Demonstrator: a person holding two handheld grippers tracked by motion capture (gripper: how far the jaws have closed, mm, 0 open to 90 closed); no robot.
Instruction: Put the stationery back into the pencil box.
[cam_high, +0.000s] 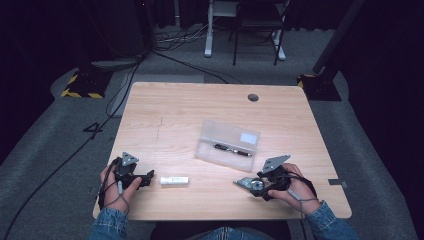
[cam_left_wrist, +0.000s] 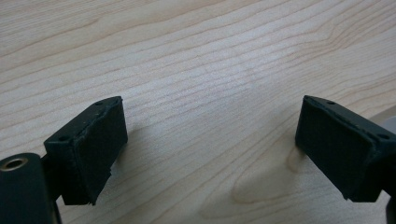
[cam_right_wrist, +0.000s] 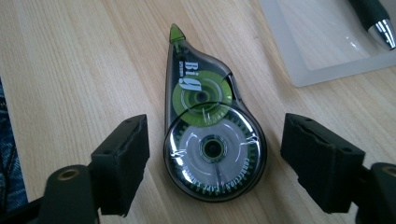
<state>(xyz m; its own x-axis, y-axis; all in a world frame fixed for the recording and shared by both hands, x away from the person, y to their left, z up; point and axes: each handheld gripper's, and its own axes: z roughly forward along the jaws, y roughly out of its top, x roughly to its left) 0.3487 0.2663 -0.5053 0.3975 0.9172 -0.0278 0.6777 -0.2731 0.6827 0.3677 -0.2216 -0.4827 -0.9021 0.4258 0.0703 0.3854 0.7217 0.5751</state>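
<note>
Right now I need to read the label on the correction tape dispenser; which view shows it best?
The right gripper view: the correction tape dispenser lies flat between the open jaws, its lettering and wheels sharp. In the high view it is a small grey shape at the right gripper.

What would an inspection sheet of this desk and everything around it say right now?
Surface: wooden table, one round hole near the far edge.
Job's things: clear plastic case, open, holding a black pen; correction tape dispenser flat on the wood; small white tube lying near the left gripper.
Clutter: nothing seen.
Grippers: left gripper open over bare wood; right gripper open, jaws either side of the dispenser, not touching.
Cables: one from each gripper; several across the floor.
Surroundings: grey carpet, dark curtains, stand bases with hazard stripes, white desk legs behind.
</note>
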